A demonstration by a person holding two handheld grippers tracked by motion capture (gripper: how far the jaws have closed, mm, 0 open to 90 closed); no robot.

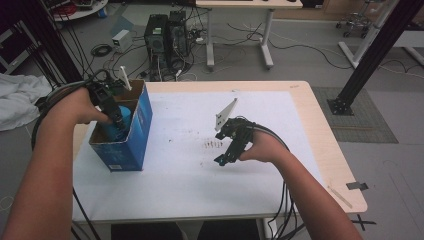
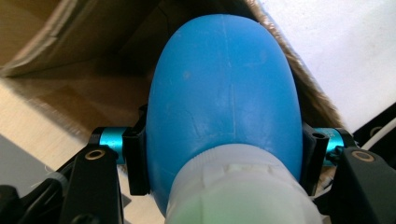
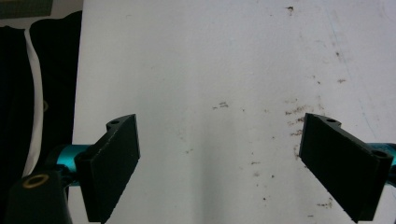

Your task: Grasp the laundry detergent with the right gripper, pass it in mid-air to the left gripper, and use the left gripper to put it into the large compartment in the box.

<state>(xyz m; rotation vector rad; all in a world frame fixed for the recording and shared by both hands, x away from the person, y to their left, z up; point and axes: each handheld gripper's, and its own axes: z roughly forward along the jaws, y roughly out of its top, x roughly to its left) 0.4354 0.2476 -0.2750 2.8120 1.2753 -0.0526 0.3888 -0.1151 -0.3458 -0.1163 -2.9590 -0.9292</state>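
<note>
While the left gripper (image 1: 116,120) is reaching down into the open blue cardboard box (image 1: 143,122) at the table's left edge, its jaws are clamping a blue bottle (image 2: 224,98) by the shoulders, just above the white cap (image 2: 236,186).

Item: blue bottle, smooth, rounded, plastic by the look of it; sitting inside the box mouth, base pointing toward the brown interior, close to the frayed box wall (image 2: 303,88).

Item: right gripper (image 1: 226,150), resting low over the white table cover (image 3: 210,56) right of centre, jaws standing wide apart with nothing between them, well apart from the box.

Item: scattered dark specks (image 1: 214,144) lying on the cover near the right gripper.

Risks, as judged: the pads are gripping a curved, slick surface, so the bottle is liable to be slipping or pivoting if let go off-centre. The bottle is passing close to the wall; catching that edge could be tipping the unbraced box, since the other gripper is not steadying it.
</note>
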